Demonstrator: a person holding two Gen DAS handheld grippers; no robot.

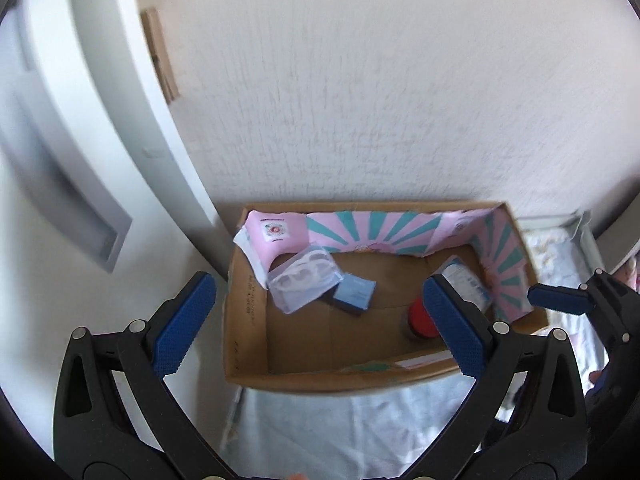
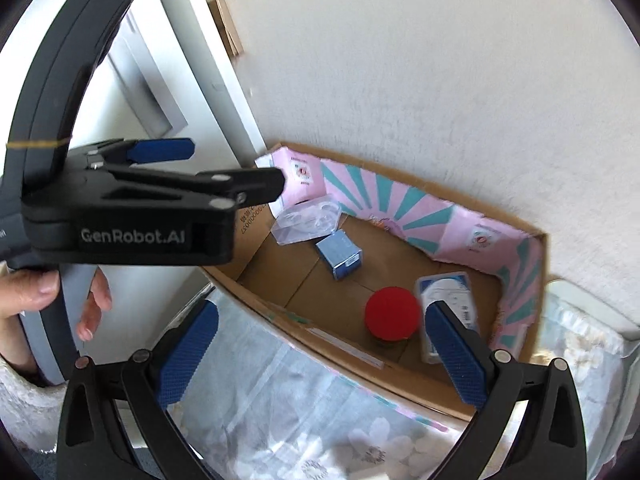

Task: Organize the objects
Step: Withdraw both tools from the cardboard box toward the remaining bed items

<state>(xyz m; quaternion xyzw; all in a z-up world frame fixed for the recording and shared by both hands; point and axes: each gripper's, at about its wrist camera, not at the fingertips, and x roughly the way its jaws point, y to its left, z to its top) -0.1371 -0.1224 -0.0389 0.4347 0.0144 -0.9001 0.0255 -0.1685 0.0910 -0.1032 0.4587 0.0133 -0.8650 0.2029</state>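
An open cardboard box (image 1: 248,312) lined with pink and teal paper stands against a white wall; it also shows in the right wrist view (image 2: 256,280). Inside lie a clear plastic case (image 1: 302,282) (image 2: 308,219), a small blue box (image 1: 354,292) (image 2: 340,254), a red-lidded jar (image 1: 420,320) (image 2: 392,314) and a white-blue packet (image 1: 466,280) (image 2: 448,304). My left gripper (image 1: 316,328) is open and empty above the box. My right gripper (image 2: 320,356) is open and empty over the box's near wall. The left gripper also shows in the right wrist view (image 2: 224,168).
The box rests on a floral cloth (image 2: 320,420) (image 1: 340,432). A white door frame (image 1: 100,120) stands at the left. A white tray edge (image 2: 592,300) lies to the right of the box. The right gripper's finger (image 1: 560,300) shows at the right edge.
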